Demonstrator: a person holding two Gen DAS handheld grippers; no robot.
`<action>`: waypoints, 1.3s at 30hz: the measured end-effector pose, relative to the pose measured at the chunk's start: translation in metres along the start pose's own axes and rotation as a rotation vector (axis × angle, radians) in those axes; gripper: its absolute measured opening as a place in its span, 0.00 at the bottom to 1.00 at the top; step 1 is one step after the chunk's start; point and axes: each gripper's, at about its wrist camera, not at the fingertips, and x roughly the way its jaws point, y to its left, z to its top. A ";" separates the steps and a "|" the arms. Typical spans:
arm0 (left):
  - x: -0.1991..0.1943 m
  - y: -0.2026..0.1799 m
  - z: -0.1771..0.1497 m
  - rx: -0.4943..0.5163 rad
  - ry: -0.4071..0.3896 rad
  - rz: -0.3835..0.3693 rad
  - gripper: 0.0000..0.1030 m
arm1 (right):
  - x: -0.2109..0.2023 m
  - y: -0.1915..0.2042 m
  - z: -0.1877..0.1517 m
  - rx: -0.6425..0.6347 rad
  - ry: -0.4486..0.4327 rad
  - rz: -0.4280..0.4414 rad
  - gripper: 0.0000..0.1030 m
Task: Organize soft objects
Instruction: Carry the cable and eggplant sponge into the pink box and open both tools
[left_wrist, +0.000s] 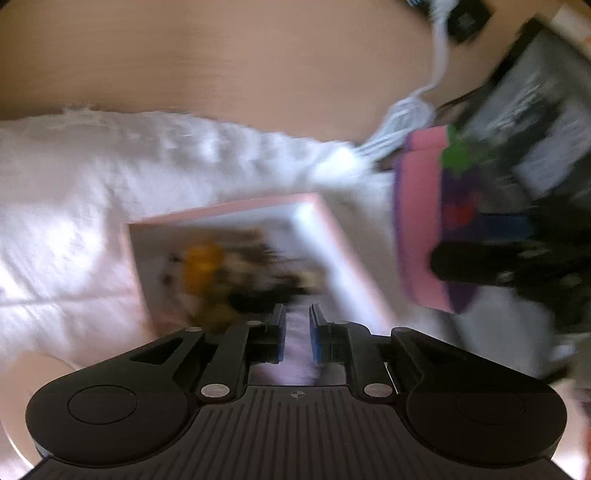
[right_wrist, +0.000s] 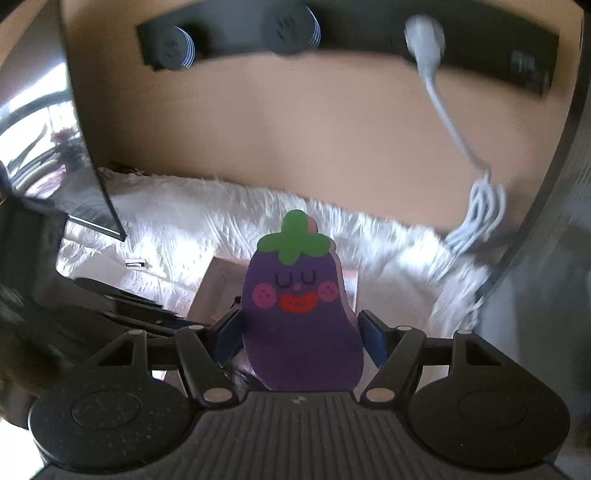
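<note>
My right gripper (right_wrist: 300, 334) is shut on a purple eggplant-shaped sponge (right_wrist: 299, 314) with a green top and a smiling face, held upright above a white fluffy rug (right_wrist: 207, 225). The same sponge shows in the left wrist view (left_wrist: 432, 221), pink-backed, gripped by the right gripper (left_wrist: 480, 266). My left gripper (left_wrist: 297, 332) has its jaws close together with a narrow gap, over a pink-rimmed box (left_wrist: 236, 258) that holds blurred yellow and dark items. Whether it grips anything is not clear.
A black power strip (right_wrist: 351, 40) with a white plug and coiled white cable (right_wrist: 476, 214) lies on the wooden surface (right_wrist: 295, 122) behind the rug. A dark monitor (right_wrist: 44, 147) stands at the left. A dark panel (left_wrist: 535, 110) is at the right.
</note>
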 end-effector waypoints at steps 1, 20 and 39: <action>0.004 0.001 -0.001 0.010 -0.003 0.033 0.15 | 0.010 -0.004 0.000 0.021 0.014 0.013 0.67; -0.092 0.015 -0.057 0.122 -0.162 0.064 0.15 | 0.175 -0.006 0.005 0.096 0.263 0.004 0.68; -0.180 0.099 -0.072 0.113 -0.298 0.260 0.15 | 0.085 0.008 0.013 0.105 0.183 -0.007 0.69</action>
